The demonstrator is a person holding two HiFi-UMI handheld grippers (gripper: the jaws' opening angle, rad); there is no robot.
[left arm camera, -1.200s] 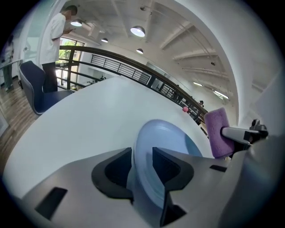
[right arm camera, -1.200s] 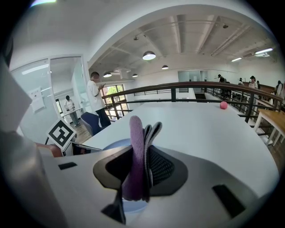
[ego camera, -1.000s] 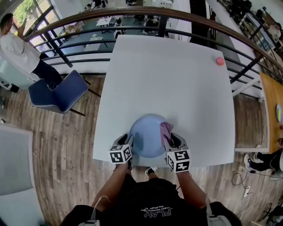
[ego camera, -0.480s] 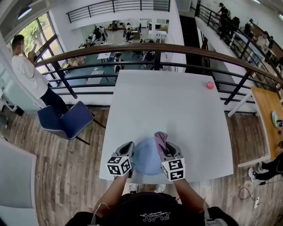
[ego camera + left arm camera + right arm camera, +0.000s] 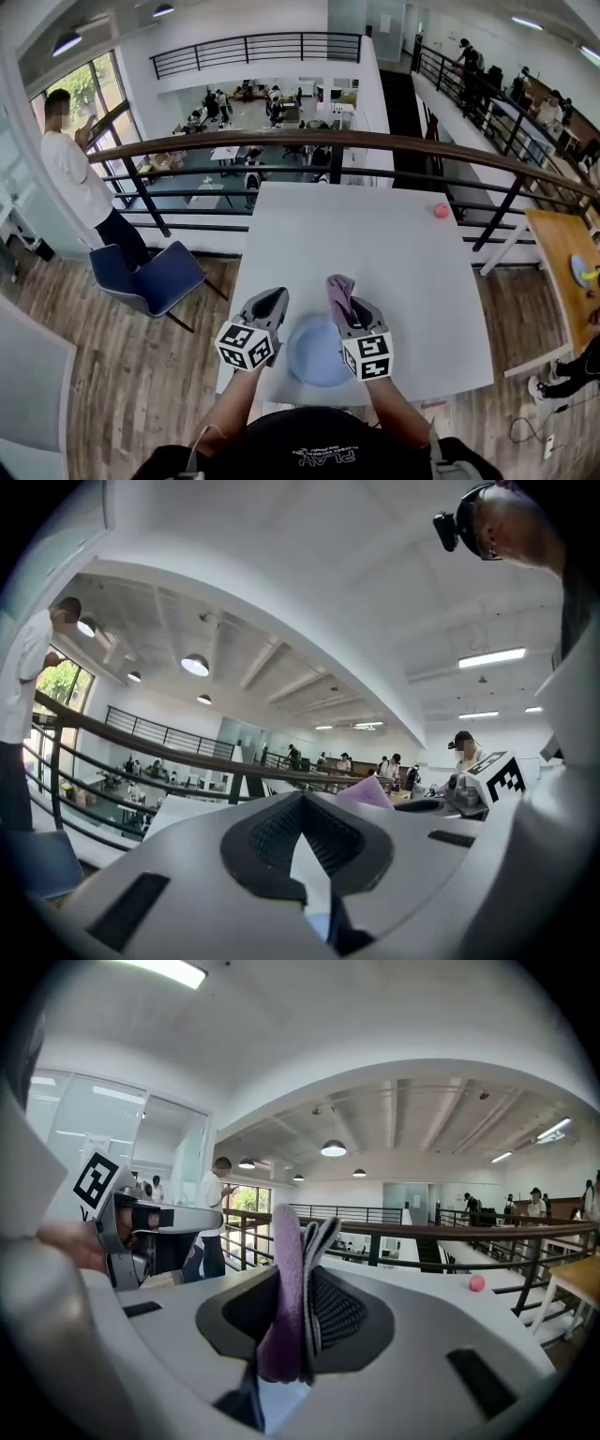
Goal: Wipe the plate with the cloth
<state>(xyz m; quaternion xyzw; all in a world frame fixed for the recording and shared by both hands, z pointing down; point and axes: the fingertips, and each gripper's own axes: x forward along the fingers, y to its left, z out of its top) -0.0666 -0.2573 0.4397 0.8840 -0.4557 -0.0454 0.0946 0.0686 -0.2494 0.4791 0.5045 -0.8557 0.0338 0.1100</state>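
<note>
Cloth (image 5: 281, 1279): soft, light, limp; pinched at a fold in right gripper (image 5: 306, 1309). Plate (image 5: 317, 354) on surface (image 5: 375, 244): rigid, slick, probably breakable; best steadied at rim. Left gripper (image 5: 302, 832) closed, apparently empty.

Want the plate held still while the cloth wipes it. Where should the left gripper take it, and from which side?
Probably its left rim, coming in low from the left: the plate lies flat on the table, so only the edge offers a pinch. The right gripper holds the cloth and needs the other side free. The left gripper is shut, so open it first.
</note>
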